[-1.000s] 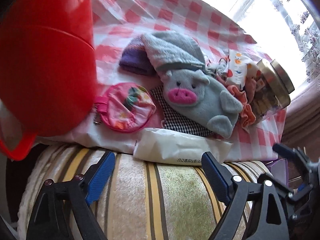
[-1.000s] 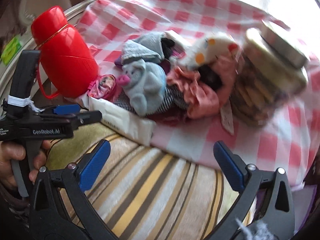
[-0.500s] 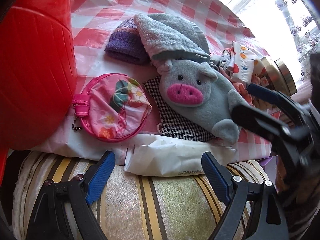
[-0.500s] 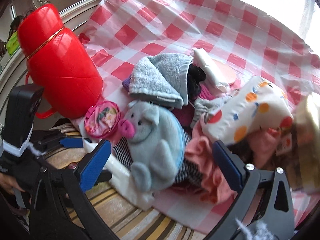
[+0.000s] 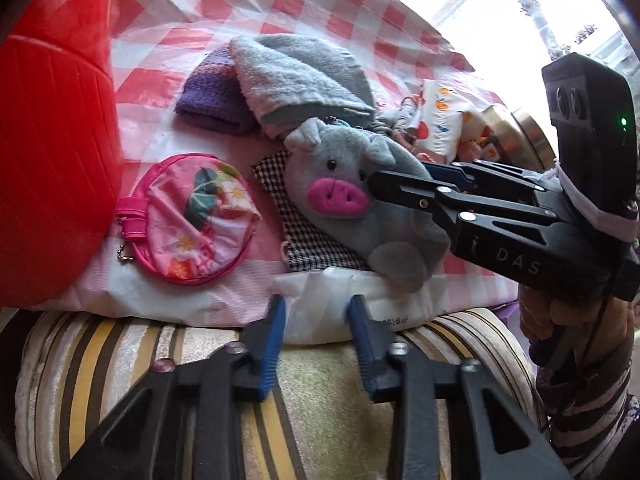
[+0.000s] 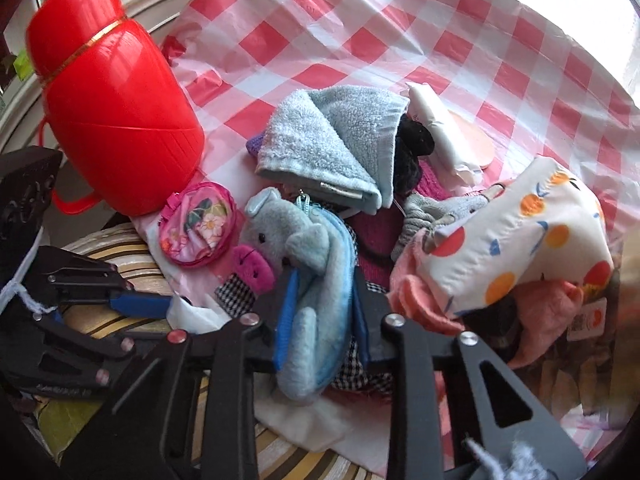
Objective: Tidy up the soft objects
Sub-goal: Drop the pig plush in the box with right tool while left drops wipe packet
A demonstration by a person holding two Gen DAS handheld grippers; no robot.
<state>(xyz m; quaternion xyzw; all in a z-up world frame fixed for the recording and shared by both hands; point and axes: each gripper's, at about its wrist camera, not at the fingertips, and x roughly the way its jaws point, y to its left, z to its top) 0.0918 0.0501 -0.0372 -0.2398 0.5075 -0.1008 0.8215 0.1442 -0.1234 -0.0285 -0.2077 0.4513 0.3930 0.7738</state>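
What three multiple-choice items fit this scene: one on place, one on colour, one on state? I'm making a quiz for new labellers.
1. Where does the round pink pouch lie?
A. Between the red container and the pig plush
B. On top of the grey towel
C. Inside the glass jar

2. What colour is the pig's snout?
A. Blue
B. Pink
C. Yellow

3. What is the state of the right gripper?
A. Open above the towel
B. Shut on the pig plush
C. Shut on the red container

Key:
1 A, the pouch sits on the cloth with the container on one side and the pig on the other.
2 B, the snout is bright pink on a grey face.
3 B, its jaws have just been closing and the blue pads squeeze the pig's body.
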